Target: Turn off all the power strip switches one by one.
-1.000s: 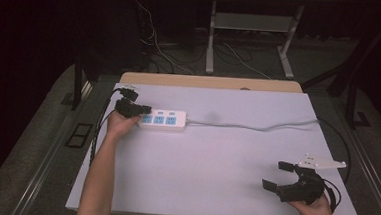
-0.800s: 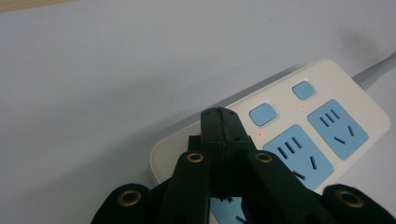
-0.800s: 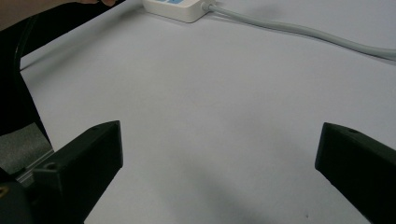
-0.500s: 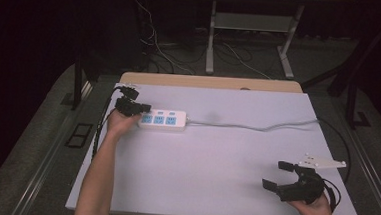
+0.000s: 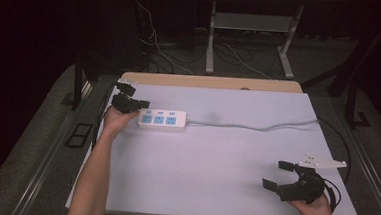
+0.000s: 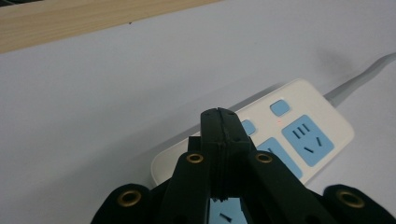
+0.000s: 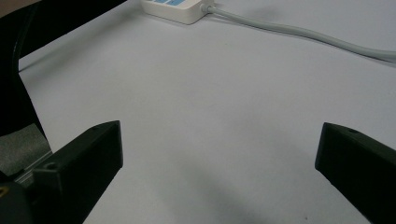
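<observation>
At the far left of the pale lilac-grey tabletop [image 5: 215, 159], the person's left hand [image 5: 115, 120] holds the black left gripper [image 5: 141, 104] right at the left end of a white plastic power strip with three blue socket panels [image 5: 161, 120]. Seen from the left gripper view, the two jaws of this gripper [image 6: 219, 116] are pressed flat together with no gap and nothing between them, and the tip sits over the strip [image 6: 299, 135], just beside one of its small blue square buttons [image 6: 279, 107]; whether the tip actually touches the casing I cannot tell. A faint red dot glows on the white casing near that button.

The strip lies lengthwise across the rear left part of the table, well back from the near edge. Its grey round cable [image 5: 257, 125] leaves the right end and runs in a slow wave across the table to the right edge. A strip of light wooden board [image 5: 205, 82] shows along the far side of the tabletop.

Over at the near right corner, well apart from the strip, the right hand [image 5: 317, 210] holds the other black gripper [image 5: 279, 175] low above bare table. Its jaws stand wide apart and hold nothing; in the right gripper view they [image 7: 219, 154] frame plain tabletop, with the strip's cable end [image 7: 180, 10] far off at the top.
</observation>
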The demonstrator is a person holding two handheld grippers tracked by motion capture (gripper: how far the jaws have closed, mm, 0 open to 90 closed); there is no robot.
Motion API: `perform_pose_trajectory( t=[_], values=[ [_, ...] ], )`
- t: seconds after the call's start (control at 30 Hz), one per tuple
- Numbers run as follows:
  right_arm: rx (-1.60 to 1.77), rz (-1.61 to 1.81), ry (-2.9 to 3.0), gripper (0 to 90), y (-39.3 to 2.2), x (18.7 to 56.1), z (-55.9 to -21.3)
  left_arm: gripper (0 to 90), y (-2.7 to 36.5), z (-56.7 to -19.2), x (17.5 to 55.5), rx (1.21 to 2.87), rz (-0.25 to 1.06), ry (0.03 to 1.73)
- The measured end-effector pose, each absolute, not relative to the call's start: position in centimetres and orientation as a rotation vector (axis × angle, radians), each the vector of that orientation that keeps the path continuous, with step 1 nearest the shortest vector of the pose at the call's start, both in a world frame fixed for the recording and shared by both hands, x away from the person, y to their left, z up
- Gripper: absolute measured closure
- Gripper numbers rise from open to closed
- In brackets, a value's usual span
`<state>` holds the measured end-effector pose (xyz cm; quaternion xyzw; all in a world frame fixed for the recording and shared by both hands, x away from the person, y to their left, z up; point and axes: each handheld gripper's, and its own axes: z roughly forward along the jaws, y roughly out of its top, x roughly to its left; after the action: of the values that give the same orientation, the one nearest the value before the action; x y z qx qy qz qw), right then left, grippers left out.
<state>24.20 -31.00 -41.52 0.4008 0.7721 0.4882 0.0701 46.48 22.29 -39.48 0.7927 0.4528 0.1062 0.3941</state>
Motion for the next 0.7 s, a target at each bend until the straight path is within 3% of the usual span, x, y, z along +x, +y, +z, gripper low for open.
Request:
perform_pose_trajectory(
  t=[0.7],
  values=[
    [1.193,1.467,2.333,0.6,-30.7,24.2,-41.5,89.6,19.3,-38.2,46.4,2.073,0.256,1.038]
  ],
)
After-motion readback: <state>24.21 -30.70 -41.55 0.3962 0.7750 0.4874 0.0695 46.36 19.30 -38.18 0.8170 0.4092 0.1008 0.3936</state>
